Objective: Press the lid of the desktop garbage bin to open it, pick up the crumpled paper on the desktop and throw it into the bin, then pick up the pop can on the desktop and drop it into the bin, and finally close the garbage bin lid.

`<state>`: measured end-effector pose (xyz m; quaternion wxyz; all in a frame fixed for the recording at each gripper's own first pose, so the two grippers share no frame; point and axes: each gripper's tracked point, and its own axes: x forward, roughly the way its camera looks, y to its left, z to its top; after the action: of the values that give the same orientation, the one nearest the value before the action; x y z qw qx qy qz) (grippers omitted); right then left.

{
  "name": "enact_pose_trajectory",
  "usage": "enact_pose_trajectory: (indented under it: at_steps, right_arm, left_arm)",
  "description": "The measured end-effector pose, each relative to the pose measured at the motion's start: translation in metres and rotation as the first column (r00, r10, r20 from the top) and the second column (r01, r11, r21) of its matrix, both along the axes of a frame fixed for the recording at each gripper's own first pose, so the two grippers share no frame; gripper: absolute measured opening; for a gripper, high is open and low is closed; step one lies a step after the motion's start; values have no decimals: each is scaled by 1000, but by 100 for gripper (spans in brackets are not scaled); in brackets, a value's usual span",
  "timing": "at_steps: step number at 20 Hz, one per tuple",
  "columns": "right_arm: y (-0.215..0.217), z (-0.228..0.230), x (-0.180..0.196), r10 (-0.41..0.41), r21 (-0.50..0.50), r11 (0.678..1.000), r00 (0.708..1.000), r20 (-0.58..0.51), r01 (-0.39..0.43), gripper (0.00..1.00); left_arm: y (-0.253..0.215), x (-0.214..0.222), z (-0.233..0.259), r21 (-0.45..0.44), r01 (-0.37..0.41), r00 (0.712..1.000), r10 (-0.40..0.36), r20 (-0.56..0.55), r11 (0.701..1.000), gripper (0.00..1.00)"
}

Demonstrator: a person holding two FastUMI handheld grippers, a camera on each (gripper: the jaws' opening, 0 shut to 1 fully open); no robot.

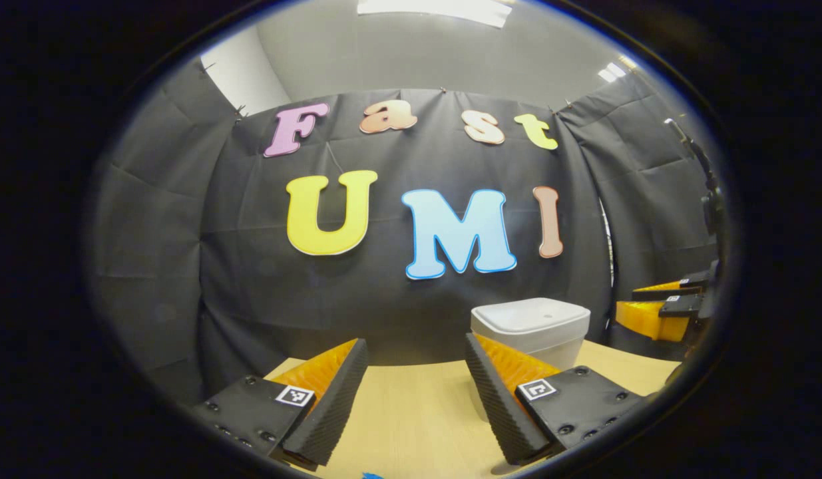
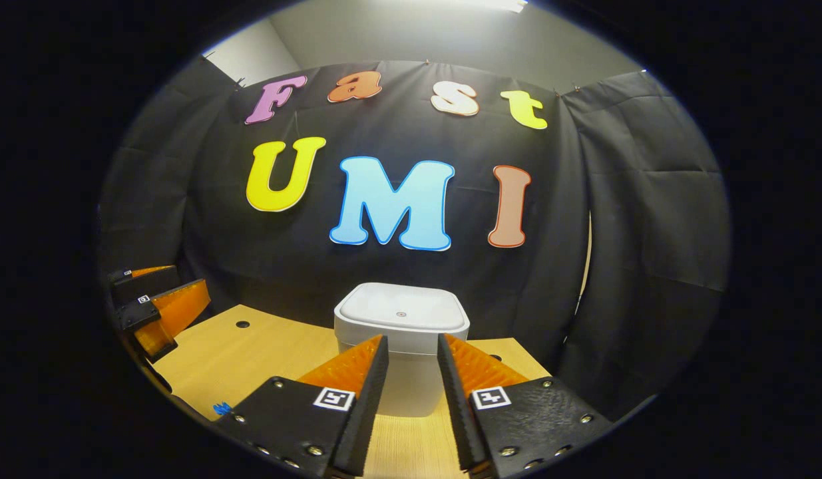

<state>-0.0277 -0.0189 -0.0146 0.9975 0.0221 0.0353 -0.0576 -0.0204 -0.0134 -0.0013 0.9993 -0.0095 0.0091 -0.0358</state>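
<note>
A white plastic desktop garbage bin (image 2: 402,346) with rounded corners stands on the pale wooden desk (image 2: 264,352), close to the black cloth wall at the back. Its body is squarish and narrows slightly toward the base. The flat lid is down, with a smooth, faintly dished top and a tiny dark mark at its centre.

In the right gripper view, the right tongs (image 2: 412,346) are apart and empty, framing the front of the bin just before them. The left tongs (image 2: 159,307) show at that view's left edge, over the desk.

In the left gripper view, the left tongs (image 1: 417,352) are wide apart and empty, the bin (image 1: 532,329) standing behind the right-hand finger.
</note>
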Motion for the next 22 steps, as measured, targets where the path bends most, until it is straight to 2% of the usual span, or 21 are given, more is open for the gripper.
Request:
enact_pose_trajectory:
  at_steps: [1, 2, 4, 6, 7, 8, 9, 11, 12, 14, 18, 19, 20, 22]
  right_arm:
    - [1, -1, 1, 4, -4, 1000, 1000, -7, -4, 45]
    - [0, -3, 2, -6, -14, 1000, 1000, -14, 5, 45]
    - [-3, -2, 2, -14, -12, 1000, 1000, -10, 14, 25]
    - [-1, -3, 1, -14, -18, 1000, 1000, -13, 14, 22]
    - [-8, 3, -1, -51, -32, 998, 999, -14, 50, 22]
    - [-15, -2, 15, -48, -29, 998, 999, -2, 48, 20]
    - [-3, -1, 3, -36, -24, 999, 999, -9, 35, 7]
    - [0, -1, 7, -17, -10, 1000, 1000, -8, 17, 7]
    - [-1, -1, 13, 0, 4, 1000, 1000, -1, 0, 0]
    - [4, 3, 19, 46, 47, 998, 999, 17, -47, 0]
    - [-2, 2, 45, 75, 76, 994, 997, 10, -76, 0]
    - [-3, -1, 52, 75, 82, 994, 997, 3, -75, 0]
    - [-3, -2, 59, 82, 91, 993, 997, -1, -81, 0]
    - [-5, -4, 75, 92, 110, 990, 996, -10, -90, 0]
  left_arm:
    - [2, -1, -2, 1, -2, 1000, 2, -4, 1000, 100]
    - [3, -1, -2, 3, -3, 1000, 3, -6, 1000, 100]
    - [4, -2, -2, 8, -6, 1000, 6, -4, 1000, 100]
    - [4, -2, -4, 12, -6, 1000, 6, -8, 1000, 100]
    - [4, -2, -5, 11, -5, 1000, 5, -10, 1000, 100]
    - [4, -2, -5, 11, -5, 1000, 5, -12, 1000, 100]
    - [5, -2, -6, 14, -7, 1000, 8, -14, 1000, 100]
    - [7, -3, -5, 14, -15, 1000, 15, -11, 1000, 100]
    - [8, -3, -6, 14, -19, 1000, 19, -11, 1000, 100]
    - [10, -2, -8, 14, -31, 999, 31, -16, 999, 100]
    - [15, -1, -12, 3, -58, 998, 58, -27, 998, 100]
    - [16, -1, -13, 3, -66, 997, 66, -28, 998, 95]
    - [17, -1, -13, 5, -74, 997, 74, -29, 997, 100]
    - [19, 0, -12, 9, -87, 996, 87, -29, 996, 100]
